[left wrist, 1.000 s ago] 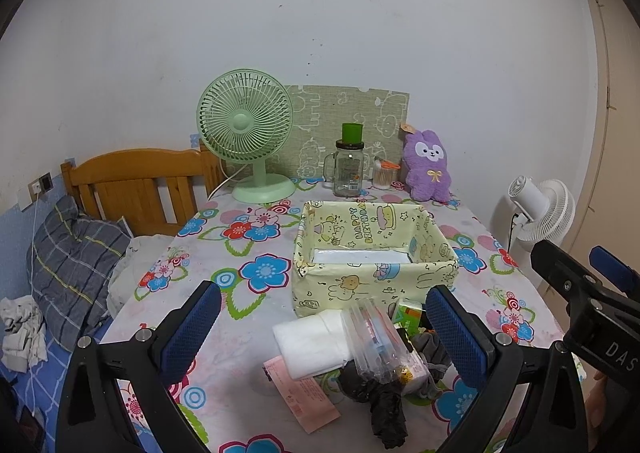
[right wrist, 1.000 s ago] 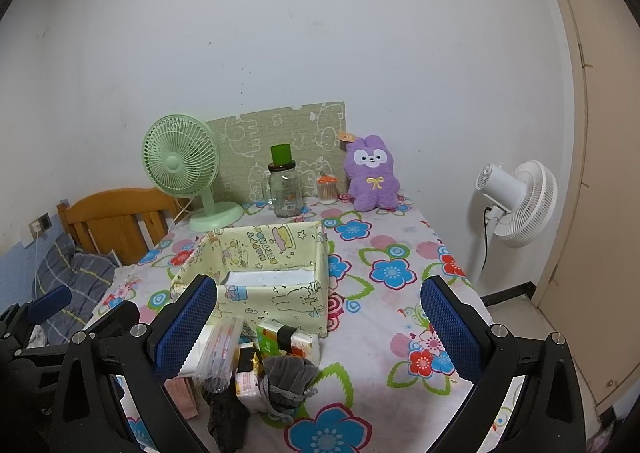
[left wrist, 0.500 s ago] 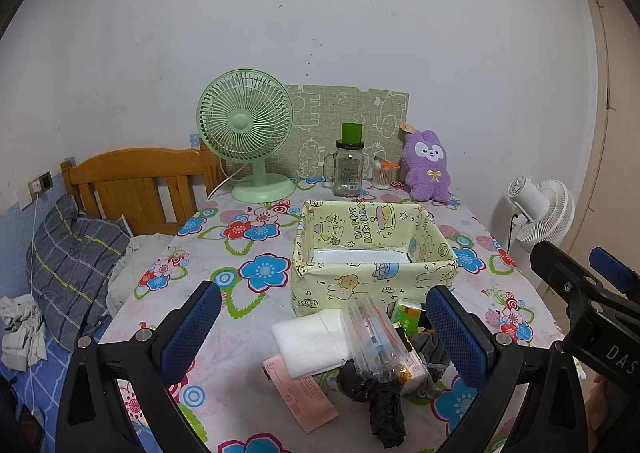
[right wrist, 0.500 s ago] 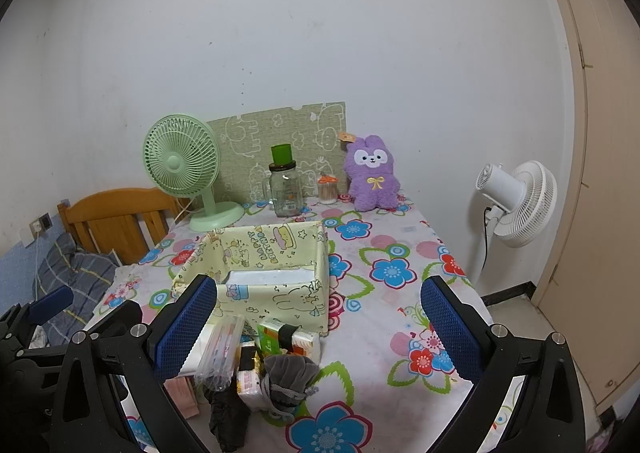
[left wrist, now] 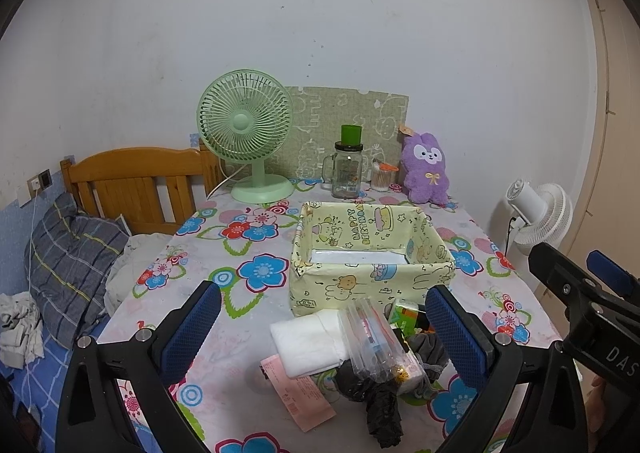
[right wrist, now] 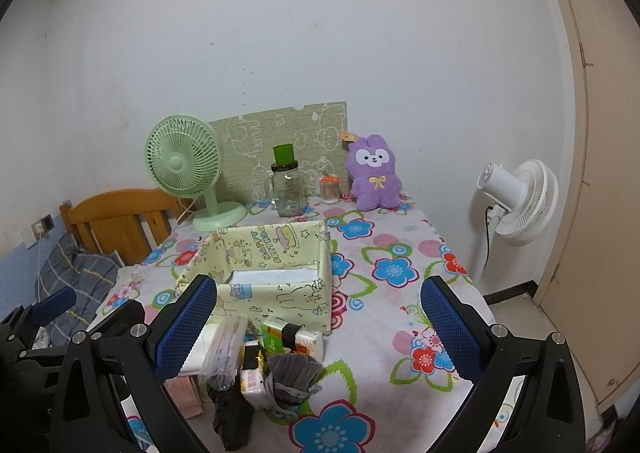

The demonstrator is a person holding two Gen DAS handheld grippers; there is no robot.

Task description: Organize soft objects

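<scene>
1. Fabric and soft packets lie heaped on the flowered table [left wrist: 224,317], low between the fingers of the left tool [left wrist: 320,333]; the yellow cartoon box [left wrist: 372,253] stands just beyond the heap, ahead of both tools.
2. Both tools are spread wide and grip nothing. The left tool hangs over the heap; the right tool [right wrist: 320,329] hangs beside it, with the heap toward its left finger.
3. My judgement: the sorting has hardly begun. The box holds only a flat white packet [right wrist: 272,275], and every other soft thing is outside it, so this is the approach before a first pick.
4. The next move calls for lowering one tool onto a single item. The white folded cloth [left wrist: 308,341] lies at the heap's left edge and looks the easiest to pinch; the clear plastic bag [left wrist: 372,337] rests across its neighbours and may drag them along.
5. The left view shows a pink paper slip [left wrist: 296,389] near its left finger and a black crumpled bag [left wrist: 380,401] nearest the camera, both plainly.
6. The right view shows what the left half hides: a grey drawstring pouch [right wrist: 292,377] at the heap's right, and a green and orange pack [right wrist: 288,337] against the box wall.
7. Behind the box, well apart from either tool, sits a purple plush rabbit [right wrist: 374,177], soft too, though whether it belongs to the job I cannot tell.
</scene>
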